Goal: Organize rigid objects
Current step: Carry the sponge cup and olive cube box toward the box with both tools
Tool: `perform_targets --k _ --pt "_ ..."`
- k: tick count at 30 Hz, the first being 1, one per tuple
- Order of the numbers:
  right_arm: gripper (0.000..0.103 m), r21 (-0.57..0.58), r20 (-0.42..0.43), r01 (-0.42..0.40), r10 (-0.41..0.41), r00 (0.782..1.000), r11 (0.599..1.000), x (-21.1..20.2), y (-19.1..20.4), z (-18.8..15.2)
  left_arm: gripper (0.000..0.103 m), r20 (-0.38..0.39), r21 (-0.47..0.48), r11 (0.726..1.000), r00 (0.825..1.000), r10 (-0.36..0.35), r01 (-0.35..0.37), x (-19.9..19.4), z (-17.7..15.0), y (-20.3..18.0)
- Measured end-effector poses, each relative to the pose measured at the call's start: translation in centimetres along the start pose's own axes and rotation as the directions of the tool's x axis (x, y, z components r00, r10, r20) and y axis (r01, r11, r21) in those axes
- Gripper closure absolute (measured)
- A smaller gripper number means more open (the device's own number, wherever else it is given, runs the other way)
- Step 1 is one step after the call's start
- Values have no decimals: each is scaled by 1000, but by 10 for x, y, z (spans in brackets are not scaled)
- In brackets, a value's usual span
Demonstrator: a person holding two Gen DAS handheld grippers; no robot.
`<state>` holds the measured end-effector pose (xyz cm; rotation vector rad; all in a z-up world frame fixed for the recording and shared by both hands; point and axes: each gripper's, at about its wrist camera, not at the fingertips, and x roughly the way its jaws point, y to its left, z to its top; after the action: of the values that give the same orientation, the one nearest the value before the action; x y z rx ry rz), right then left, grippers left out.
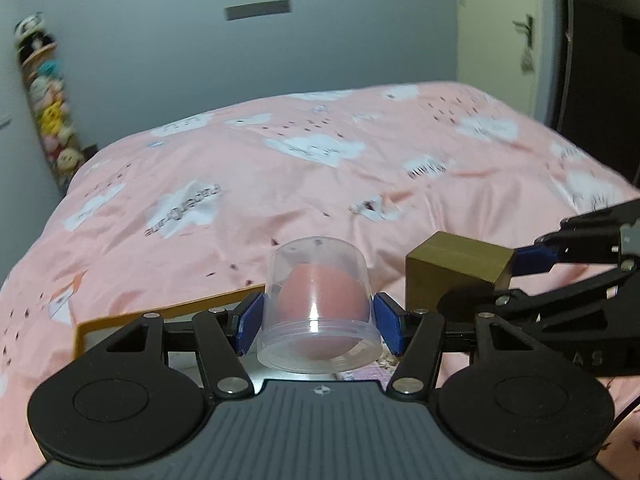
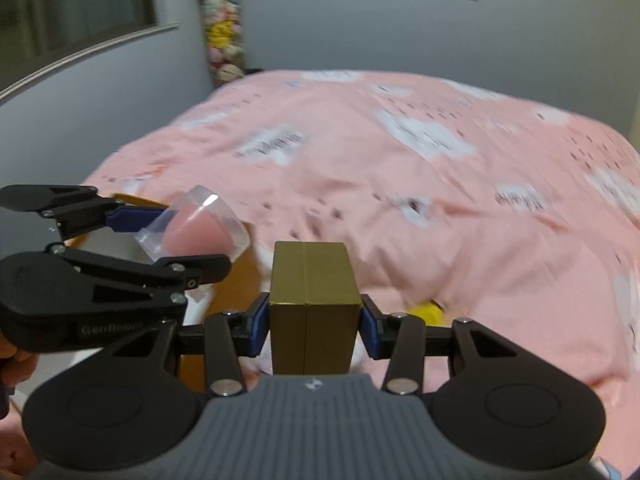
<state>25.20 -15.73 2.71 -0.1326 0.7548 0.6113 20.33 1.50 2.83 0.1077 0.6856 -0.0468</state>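
Two things are in my grip at once, one in each hand. My left gripper [image 1: 318,326] has its blue fingers [image 1: 250,322] pinching a clear cup [image 1: 318,300] by its sides, with a pink egg-shaped thing [image 1: 324,300] inside it. The cup sits low in the middle of the left view, its wide rim toward me and its closed top pointing away. My right gripper [image 2: 314,328] has its fingers [image 2: 260,326] pinching a gold box [image 2: 312,304], which stands tall in the lower middle of the right view, its long side running away from the camera.

Both are held up above the pink bed [image 1: 280,184]. A yellow-edged tray [image 1: 160,314] peeks out at the lower left of the left view, right under and behind the cup. In the right view the tray [image 2: 236,280] shows at the left, below my other hand.

I think the tray is where things go. My left hand is nearer to it, so the cup should go down first. The box lies off to the right and has to cross over.
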Motion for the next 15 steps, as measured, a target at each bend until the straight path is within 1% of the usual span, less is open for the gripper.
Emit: perform_targets --k 4,8,11,15 --pt "58 -64 20 -46 47 999 997 0 28 14 34 -2 -93 996 1000 16 -16 -11 -5 30" --pt "58 -122 22 -83 86 996 989 6 57 22 34 -15 -162 986 999 36 -38 -17 -17 57" --pt "58 -166 1 -118 119 993 979 16 78 24 34 -46 -211 976 998 49 -58 -16 -29 76" --pt "58 -222 -40 -131 125 991 966 33 101 22 34 -97 -261 963 995 36 -60 -7 -49 95"
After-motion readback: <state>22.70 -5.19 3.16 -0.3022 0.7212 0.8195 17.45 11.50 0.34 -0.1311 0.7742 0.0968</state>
